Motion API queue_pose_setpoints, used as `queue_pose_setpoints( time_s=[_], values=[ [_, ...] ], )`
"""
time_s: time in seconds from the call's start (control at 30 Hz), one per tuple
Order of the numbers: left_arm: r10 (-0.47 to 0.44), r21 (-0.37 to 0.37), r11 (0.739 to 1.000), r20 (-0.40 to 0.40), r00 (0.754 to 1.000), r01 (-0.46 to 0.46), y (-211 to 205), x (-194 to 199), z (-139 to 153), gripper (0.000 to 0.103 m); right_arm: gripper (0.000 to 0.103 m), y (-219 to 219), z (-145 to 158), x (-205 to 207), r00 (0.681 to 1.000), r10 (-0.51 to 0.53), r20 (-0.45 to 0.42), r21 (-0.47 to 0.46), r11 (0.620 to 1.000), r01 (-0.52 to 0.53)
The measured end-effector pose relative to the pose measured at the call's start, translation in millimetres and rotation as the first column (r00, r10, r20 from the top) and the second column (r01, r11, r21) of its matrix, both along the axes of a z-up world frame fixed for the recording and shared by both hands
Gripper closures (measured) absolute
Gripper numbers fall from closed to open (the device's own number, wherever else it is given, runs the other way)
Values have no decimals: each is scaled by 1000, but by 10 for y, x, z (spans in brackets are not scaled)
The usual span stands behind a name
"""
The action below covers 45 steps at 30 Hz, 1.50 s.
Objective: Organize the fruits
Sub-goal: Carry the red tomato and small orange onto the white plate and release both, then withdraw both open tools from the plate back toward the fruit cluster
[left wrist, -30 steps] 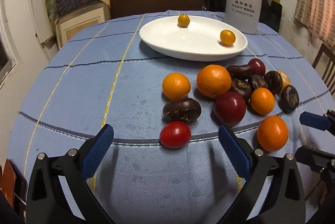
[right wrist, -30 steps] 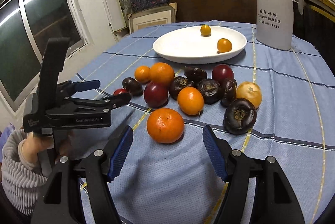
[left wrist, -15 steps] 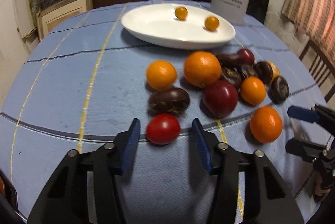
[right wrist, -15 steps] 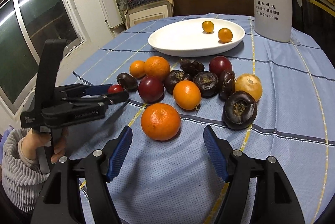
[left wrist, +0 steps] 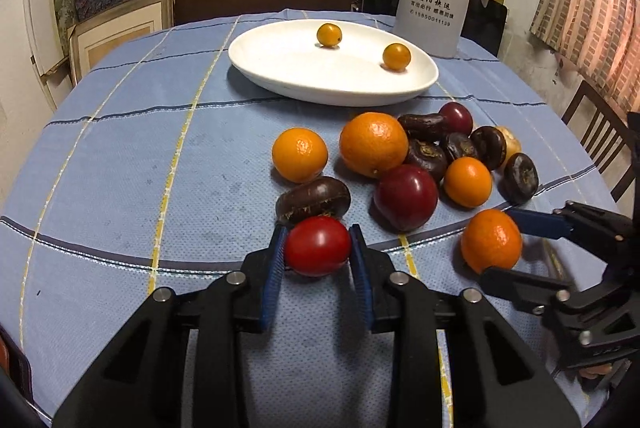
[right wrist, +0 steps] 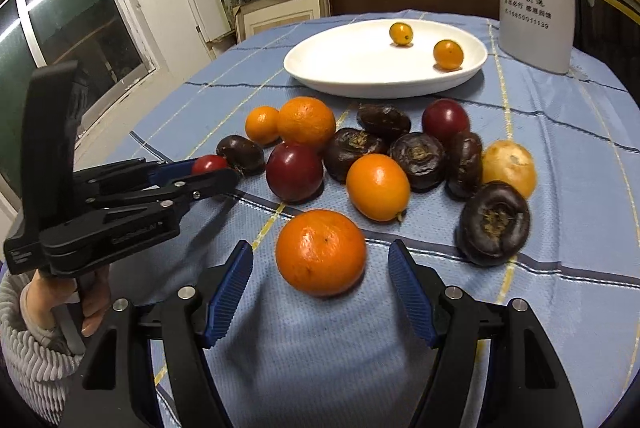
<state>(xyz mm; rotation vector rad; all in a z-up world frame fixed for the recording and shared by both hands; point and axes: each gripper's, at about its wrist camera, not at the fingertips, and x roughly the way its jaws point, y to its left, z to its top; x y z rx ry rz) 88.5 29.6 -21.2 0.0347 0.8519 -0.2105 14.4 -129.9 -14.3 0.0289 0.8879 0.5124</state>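
Now my left gripper (left wrist: pixel 318 248) is clamped on the red tomato (left wrist: pixel 318 245), low centre of its frame; the white plate (left wrist: pixel 280 68) lies straight above; my right gripper (right wrist: pixel 320 268) stands apart around the orange (right wrist: pixel 321 252), untouched.

Glossy white plate (left wrist: pixel 280 76), matt woven tablecloth (left wrist: pixel 120 156)
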Motion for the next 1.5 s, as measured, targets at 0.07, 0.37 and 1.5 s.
queue_pose_setpoints(
  time_s=[0.07, 0.37, 1.5],
  values=[
    [-8, 3, 1000, -3, 1000, 8, -10, -8, -10, 72, 37, 21, -41, 31, 1000, 7, -20, -4, 1000, -7],
    [-16, -74, 997, 38, 999, 18, 0, -35, 258, 72, 58, -215, 156, -64, 1000, -5, 22, 99, 995, 3],
    [147, -76, 987, 100, 984, -140, 115, 1374, 554, 5, 22, -465, 838, 1292, 960, -242, 140, 168, 961, 218]
  ],
)
